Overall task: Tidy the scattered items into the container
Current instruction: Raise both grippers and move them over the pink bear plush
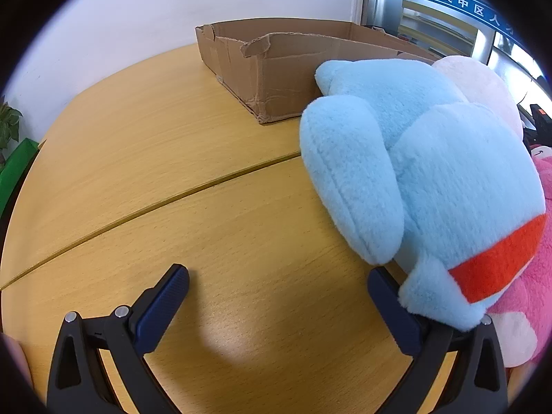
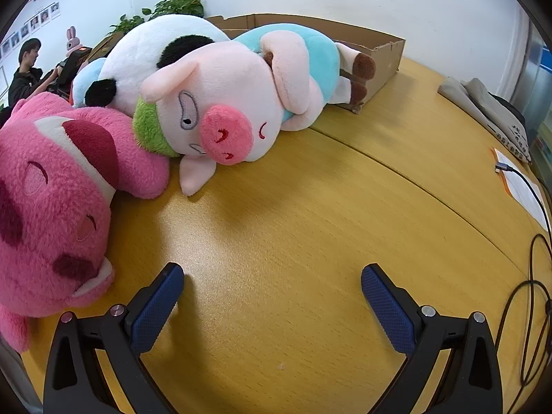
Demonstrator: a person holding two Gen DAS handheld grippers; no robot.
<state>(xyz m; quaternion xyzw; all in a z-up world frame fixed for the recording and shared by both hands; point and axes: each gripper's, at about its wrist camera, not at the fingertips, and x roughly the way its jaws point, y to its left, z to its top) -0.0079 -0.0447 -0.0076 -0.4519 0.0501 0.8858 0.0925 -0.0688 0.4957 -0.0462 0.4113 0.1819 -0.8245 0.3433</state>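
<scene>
left wrist view. left gripper (image 1: 277,284): fingers spread wide, holding nothing, low over the wooden table (image 1: 165,158). blue plush (image 1: 427,179): lies on the table at the right, its hem draped over the right finger. cardboard box (image 1: 276,65): container, at the far edge against the wall, torn front wall, interior hidden. pink plush (image 1: 528,296): tucked behind the blue one.

right wrist view. right gripper (image 2: 272,283): fingers apart, clamped on nothing, above bare table. pig plush (image 2: 234,100): on its side, feet touching the box (image 2: 379,51). panda plush (image 2: 148,55): behind the pig. pink bear plush (image 2: 51,200): near left.

step judged: first pick not yet made; no toy seen boxed. next move calls for closing on a toy, likely the pig, and lifting it over the box wall.

obstacles: toys overlap one another; cable (image 2: 531,276) and papers (image 2: 521,183) at right.
</scene>
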